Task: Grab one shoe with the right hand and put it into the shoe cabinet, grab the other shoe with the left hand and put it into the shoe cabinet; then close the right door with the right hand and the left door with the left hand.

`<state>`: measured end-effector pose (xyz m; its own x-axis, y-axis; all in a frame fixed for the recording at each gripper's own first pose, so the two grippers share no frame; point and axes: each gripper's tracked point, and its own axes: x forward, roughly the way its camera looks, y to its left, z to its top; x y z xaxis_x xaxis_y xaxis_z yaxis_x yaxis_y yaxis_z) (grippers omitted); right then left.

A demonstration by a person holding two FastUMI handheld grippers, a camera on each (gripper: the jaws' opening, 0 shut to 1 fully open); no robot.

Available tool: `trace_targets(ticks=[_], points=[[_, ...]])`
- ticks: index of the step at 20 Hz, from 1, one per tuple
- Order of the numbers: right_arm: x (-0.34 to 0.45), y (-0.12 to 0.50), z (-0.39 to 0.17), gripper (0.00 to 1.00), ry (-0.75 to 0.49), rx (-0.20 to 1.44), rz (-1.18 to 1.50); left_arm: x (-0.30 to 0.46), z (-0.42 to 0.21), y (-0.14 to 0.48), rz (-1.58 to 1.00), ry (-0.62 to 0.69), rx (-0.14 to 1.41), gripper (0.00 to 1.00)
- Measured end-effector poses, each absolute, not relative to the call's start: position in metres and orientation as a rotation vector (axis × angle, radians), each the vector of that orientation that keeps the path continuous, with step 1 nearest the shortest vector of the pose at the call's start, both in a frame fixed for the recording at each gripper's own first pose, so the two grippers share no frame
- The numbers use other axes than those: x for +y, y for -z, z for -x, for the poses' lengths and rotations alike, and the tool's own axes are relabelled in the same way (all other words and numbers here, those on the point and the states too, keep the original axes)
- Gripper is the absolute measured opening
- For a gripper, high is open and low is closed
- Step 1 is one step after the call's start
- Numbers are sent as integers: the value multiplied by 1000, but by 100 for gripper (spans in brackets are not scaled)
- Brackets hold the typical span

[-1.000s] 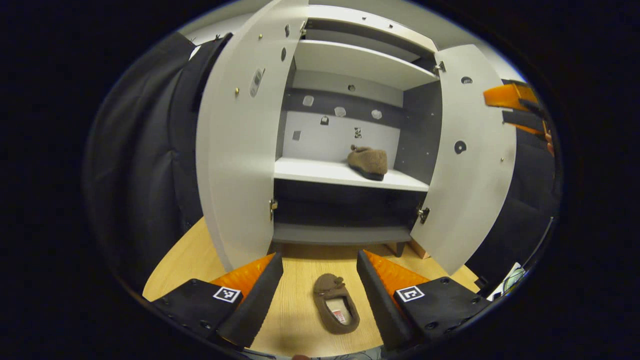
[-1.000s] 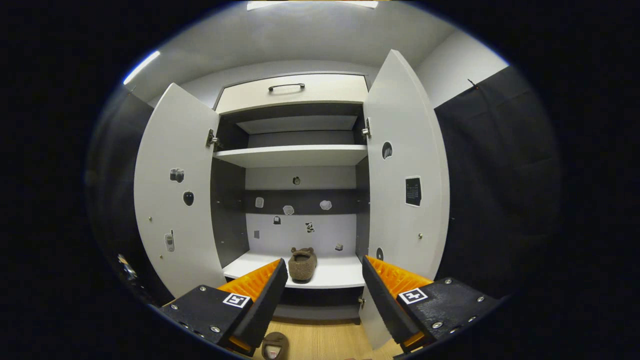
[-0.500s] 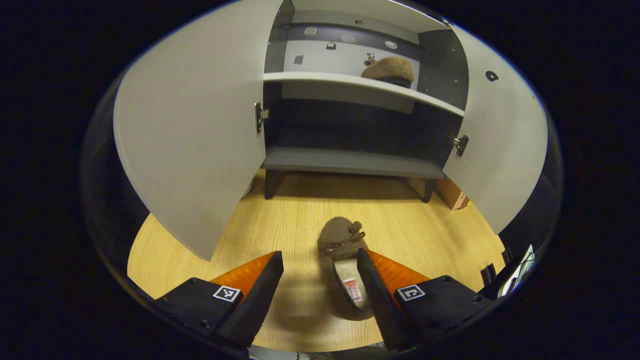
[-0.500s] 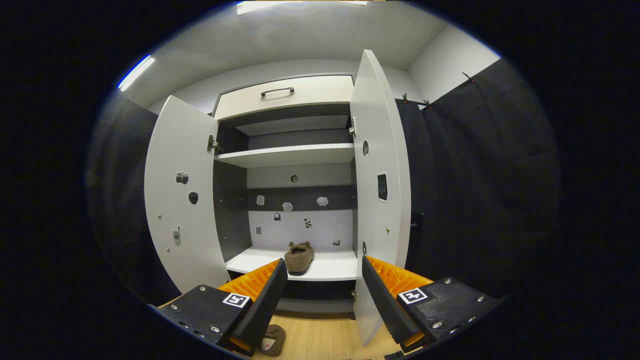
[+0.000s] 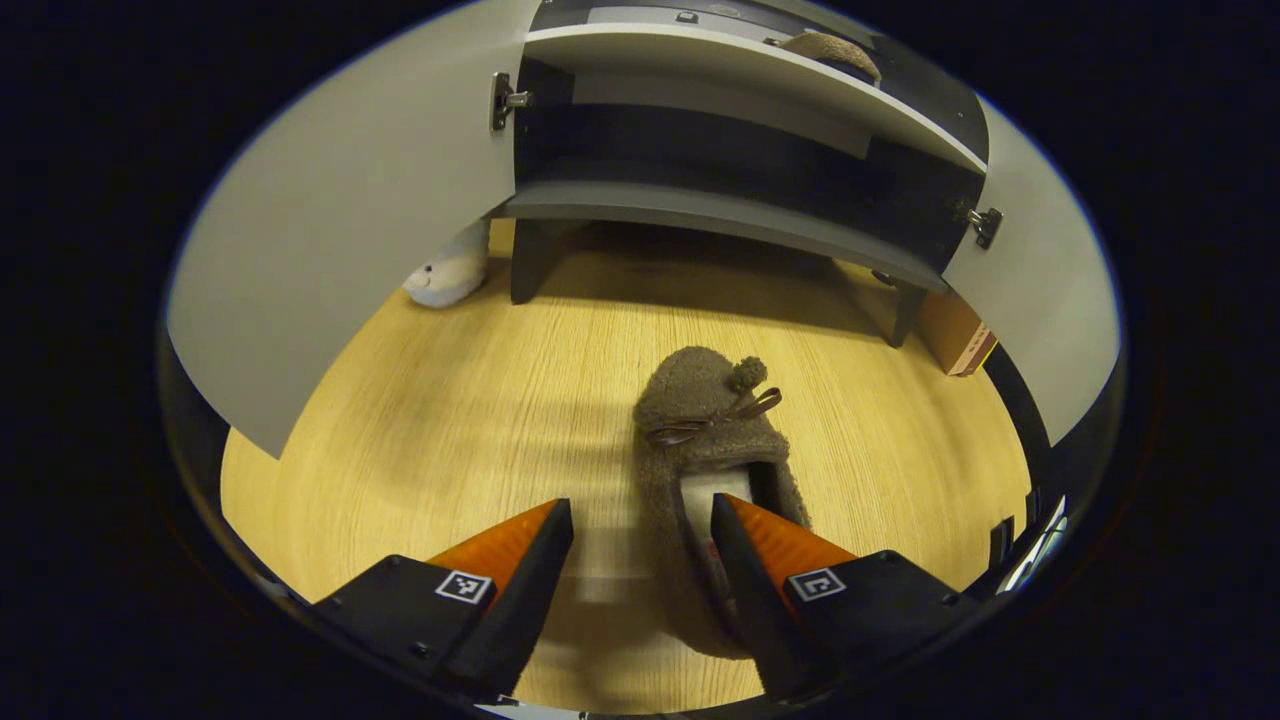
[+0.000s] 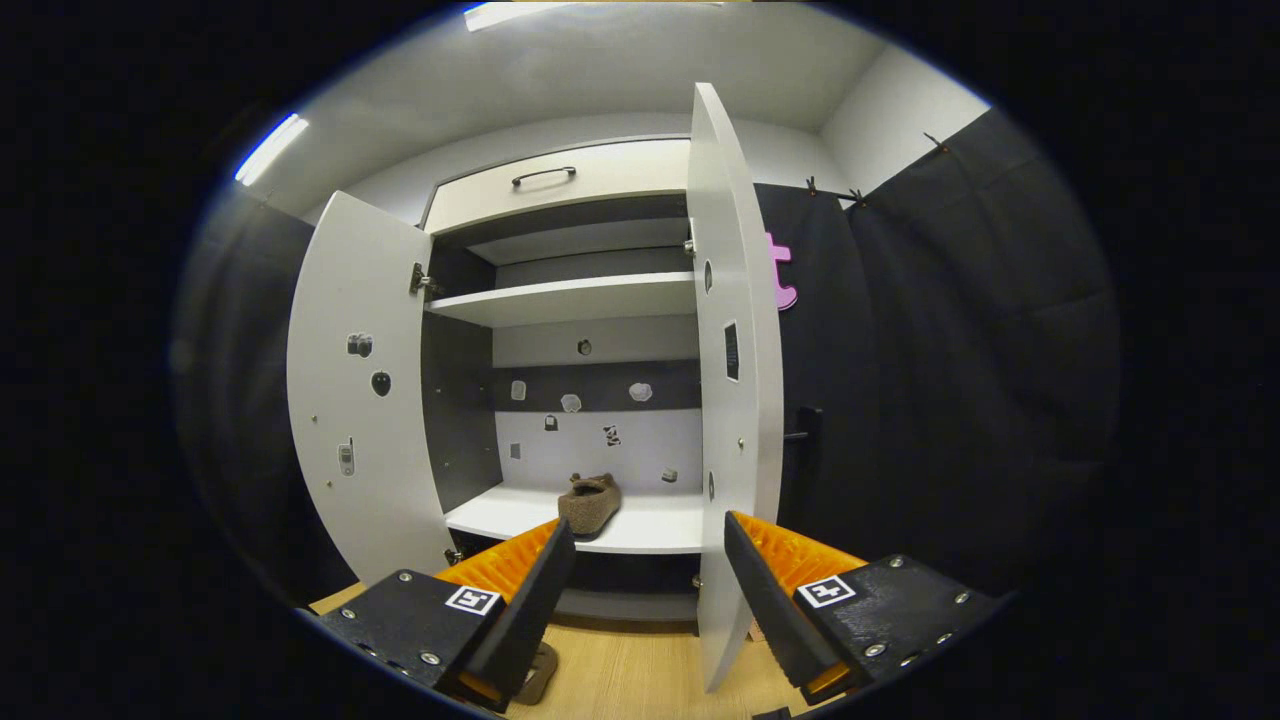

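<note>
A: What is being shown as changed in the left gripper view?

B: The left gripper (image 5: 640, 520) is being seen far lower than a second ago, spread wide and holding nothing. The second shoe (image 5: 712, 470) is being straddled on the wooden floor (image 5: 450, 420): its heel opening is being overlapped by the finger on the gripper's right, while bare floor is being left between the shoe and the other finger. The grasp is judged about to begin, not yet made.

A: And the first shoe?

B: The first shoe (image 6: 590, 505) is being shown on the white shelf (image 6: 655, 530) inside the shoe cabinet (image 6: 560, 300), ahead of and above the right gripper (image 6: 645, 545), which is also being held released and empty. That gripper is being seen swung toward the right door (image 6: 725, 400), now nearly edge-on.

A: What is being noted around the work?

B: A pale plush toy (image 5: 445, 280) is being glimpsed beyond the left door (image 5: 330, 220), by the cabinet's leg; a small box (image 5: 960, 335) is lying ahead to the right. Both doors are standing open, so the lift path is judged unobstructed.
</note>
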<state>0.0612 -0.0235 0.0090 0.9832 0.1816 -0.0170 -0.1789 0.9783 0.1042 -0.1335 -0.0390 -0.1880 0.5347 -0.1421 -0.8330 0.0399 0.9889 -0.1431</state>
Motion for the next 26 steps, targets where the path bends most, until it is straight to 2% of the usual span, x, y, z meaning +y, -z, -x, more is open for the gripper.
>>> trace_targets(ticks=[1,3,4,5,6,7,10,15,19,26], points=[[-26,-8,-61,92,-185,31,-110,-38,135,187,133,111,1013,75],[-32,-9,-63,92,-191,32,-128,-41,136,183,176,109,1030,53],[-34,-10,-62,92,-195,33,-141,-42,136,177,186,115,1038,48],[-37,-9,-61,92,-198,34,-152,-37,134,171,172,109,1047,31],[-36,-11,-61,92,-194,35,-155,-35,136,178,141,92,1057,24],[-38,-11,-60,92,-189,34,-156,-38,135,174,148,90,1070,9],[-43,-13,-53,92,-180,31,-149,-30,130,165,197,48,1099,7],[-49,-16,-45,92,-187,27,-144,-13,124,114,258,67,1076,7],[-51,-15,-45,92,-191,29,-152,20,127,68,322,115,1009,7],[-51,-9,-45,92,-207,39,-209,39,108,25,265,153,920,7]])
